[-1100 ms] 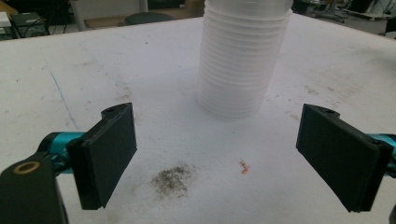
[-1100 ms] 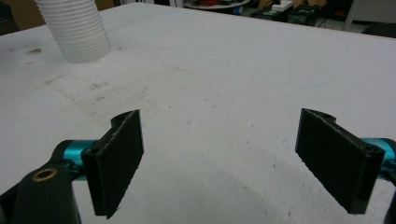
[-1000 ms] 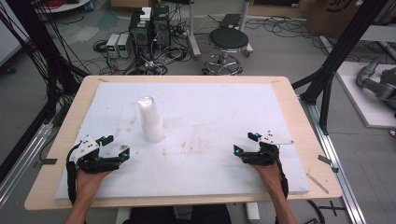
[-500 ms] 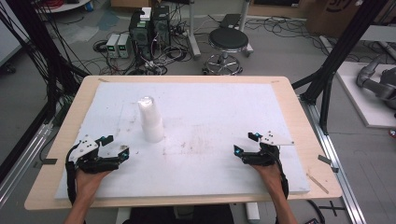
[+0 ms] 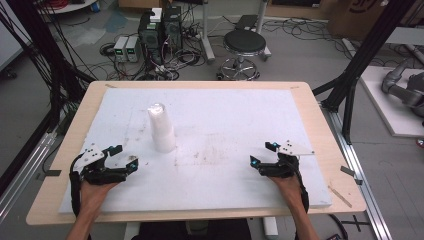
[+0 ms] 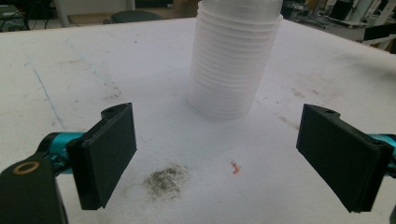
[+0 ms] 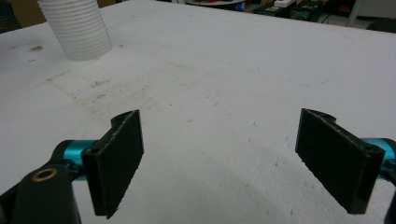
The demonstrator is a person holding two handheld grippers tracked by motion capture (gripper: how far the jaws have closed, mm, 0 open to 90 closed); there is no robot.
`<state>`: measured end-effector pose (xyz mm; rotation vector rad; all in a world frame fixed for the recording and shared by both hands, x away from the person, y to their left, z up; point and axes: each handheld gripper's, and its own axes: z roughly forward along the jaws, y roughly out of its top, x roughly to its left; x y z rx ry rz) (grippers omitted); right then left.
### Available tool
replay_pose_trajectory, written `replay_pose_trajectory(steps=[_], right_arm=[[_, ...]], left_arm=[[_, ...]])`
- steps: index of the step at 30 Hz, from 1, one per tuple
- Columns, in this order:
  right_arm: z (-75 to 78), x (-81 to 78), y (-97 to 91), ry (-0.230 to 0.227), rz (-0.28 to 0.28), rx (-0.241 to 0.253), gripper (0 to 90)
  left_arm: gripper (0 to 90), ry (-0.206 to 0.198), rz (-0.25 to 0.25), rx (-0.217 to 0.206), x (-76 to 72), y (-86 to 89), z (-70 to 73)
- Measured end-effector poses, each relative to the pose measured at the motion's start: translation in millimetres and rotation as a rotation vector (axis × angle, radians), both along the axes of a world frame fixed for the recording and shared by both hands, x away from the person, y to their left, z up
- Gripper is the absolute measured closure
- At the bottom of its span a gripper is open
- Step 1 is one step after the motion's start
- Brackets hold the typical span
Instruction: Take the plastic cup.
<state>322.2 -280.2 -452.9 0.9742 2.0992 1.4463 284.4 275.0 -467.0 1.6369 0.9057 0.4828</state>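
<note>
On the white foam board (image 5: pixel 240 125) that covers my wooden table (image 5: pixel 325 130), there's really just one thing standing: a stack of clear plastic cups (image 5: pixel 161 127), upright, left of the middle. Nothing sits between it and my left gripper (image 5: pixel 125 159), just bare board with a dusty grey smudge (image 6: pixel 166 179) and a tiny orange speck (image 6: pixel 235 168) right ahead of the jaws. Past the far edge there's a black stool (image 5: pixel 245 44) and a tangle of cables and boxes on the floor. Both tongs rest near my edge of the board. Left gripper's jaws are spread wide, holding nothing, pointed at the cups just ahead. My right gripper (image 5: pixel 262 154) is spread just as wide, nothing in it, well apart from the stack.
</note>
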Motion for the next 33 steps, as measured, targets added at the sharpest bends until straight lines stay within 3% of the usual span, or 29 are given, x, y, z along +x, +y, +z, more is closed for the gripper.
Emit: replay_pose_trajectory(steps=[7,13,14,18,23,28,29,30,33], right_arm=[[0.0,-0.2,0.2,0.008,0.004,-0.005,14.9],[-0.1,1.3,0.3,0.008,0.006,-0.01,14.8],[0.0,0.9,0.5,0.017,0.007,-0.009,14.9],[-0.1,1.3,0.3,0.006,0.01,-0.011,14.9],[0.0,0.7,0.8,0.017,0.008,-0.008,14.8],[-0.1,1.0,0.8,0.017,0.007,-0.01,14.9],[-0.1,1.0,1.0,0.016,0.006,-0.011,14.8],[-0.1,1.0,1.0,0.016,0.006,-0.011,14.8],[-0.1,1.1,1.0,0.015,0.006,-0.014,14.9]], left_arm=[[12.0,-0.023,-0.03,-0.028,3.1,6.1,14.6],[12.0,-0.07,-0.08,-0.039,10.9,11.3,46.6],[12.0,-0.07,-0.08,-0.039,10.9,11.3,46.6],[12.0,-0.079,-0.111,-0.051,21.5,14.9,64.3],[12.0,-0.084,-0.145,-0.049,32.4,18.0,75.1],[12.0,-0.075,-0.218,-0.027,46.9,19.3,86.6],[12.0,-0.072,-0.256,-0.011,52.5,17.3,90.9],[12.1,-0.072,-0.256,-0.011,52.5,17.3,90.9],[12.1,-0.07,-0.326,0.004,63.7,11.5,97.7]])
